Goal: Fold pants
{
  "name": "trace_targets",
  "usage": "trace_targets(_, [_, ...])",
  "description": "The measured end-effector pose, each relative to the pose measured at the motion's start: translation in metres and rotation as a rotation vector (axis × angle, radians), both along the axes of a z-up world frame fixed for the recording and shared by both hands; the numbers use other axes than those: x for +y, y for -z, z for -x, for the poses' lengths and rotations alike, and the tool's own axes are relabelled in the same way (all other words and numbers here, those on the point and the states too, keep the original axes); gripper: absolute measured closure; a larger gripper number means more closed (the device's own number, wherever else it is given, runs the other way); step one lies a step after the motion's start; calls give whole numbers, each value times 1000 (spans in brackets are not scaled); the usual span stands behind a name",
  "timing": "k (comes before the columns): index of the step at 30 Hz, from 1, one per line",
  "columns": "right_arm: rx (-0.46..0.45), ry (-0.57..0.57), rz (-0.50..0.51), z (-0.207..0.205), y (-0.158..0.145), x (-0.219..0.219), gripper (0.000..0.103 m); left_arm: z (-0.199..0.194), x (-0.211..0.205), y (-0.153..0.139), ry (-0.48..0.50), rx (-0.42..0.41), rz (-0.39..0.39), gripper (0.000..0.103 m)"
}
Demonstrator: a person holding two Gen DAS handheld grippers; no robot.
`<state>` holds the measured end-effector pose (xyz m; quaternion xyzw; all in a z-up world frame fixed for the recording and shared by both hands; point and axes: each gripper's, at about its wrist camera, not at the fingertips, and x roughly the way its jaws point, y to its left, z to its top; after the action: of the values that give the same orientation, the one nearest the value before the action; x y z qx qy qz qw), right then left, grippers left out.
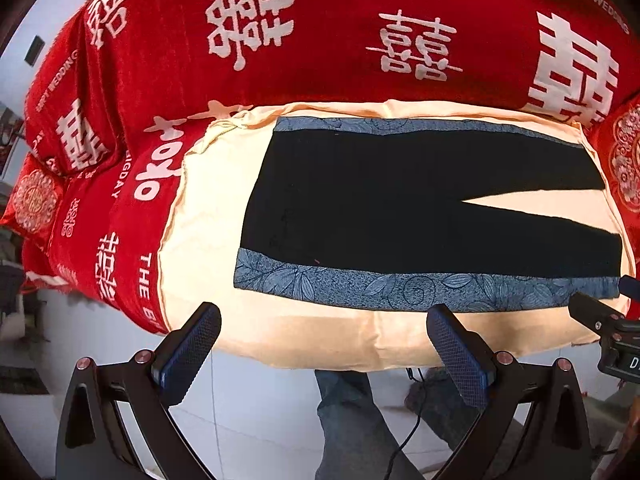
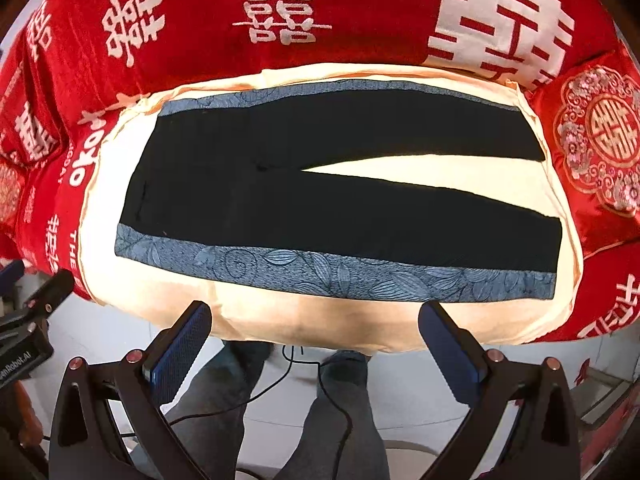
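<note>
Nearest us, the left gripper (image 1: 322,340) and right gripper (image 2: 314,338) both hang with fingers spread wide and empty, just off the near edge of the cream cushion (image 2: 256,320), poised (I'd judge) to go for the closest side seam. Beyond them the pants (image 2: 320,200) lie flat on that cushion, waist to the left, legs forked rightward, blue floral stripes along both outer edges, laid out ready for a lengthwise fold. Behind sits the red blanket (image 2: 360,12).
</note>
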<state>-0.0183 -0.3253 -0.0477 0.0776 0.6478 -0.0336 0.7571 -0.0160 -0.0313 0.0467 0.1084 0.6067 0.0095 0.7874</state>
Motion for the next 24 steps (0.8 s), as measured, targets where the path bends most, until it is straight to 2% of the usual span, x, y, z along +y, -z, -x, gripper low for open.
trace_targets(3, [7, -19, -16, 0, 4, -6, 0, 1, 1, 2, -31, 9, 9, 0])
trace_targets(5, [8, -17, -46, -1, 7, -10, 0, 0, 8, 4, -65, 25, 48, 0])
trace_targets(9, [-20, 42, -208, 2, 20, -18, 0, -6, 34, 13, -113, 29, 138, 0])
trace_targets(11, [-28, 68, -285, 3, 30, -17, 0, -13, 53, 28, -116, 28, 161, 0])
trace_targets(16, [-12, 171, -494, 3, 81, 2, 0, -30, 92, 85, -126, 91, 218, 0])
trace_targets(18, [21, 232, -603, 2, 117, 16, 0, -34, 104, 112, -132, 110, 232, 0])
trace_targets(21, [56, 272, -696, 1, 160, 39, 0, -38, 117, 150, -145, 149, 283, 0])
trace_targets(24, [76, 274, -800, -4, 203, 65, 7, -40, 124, 178, -148, 163, 357, 0])
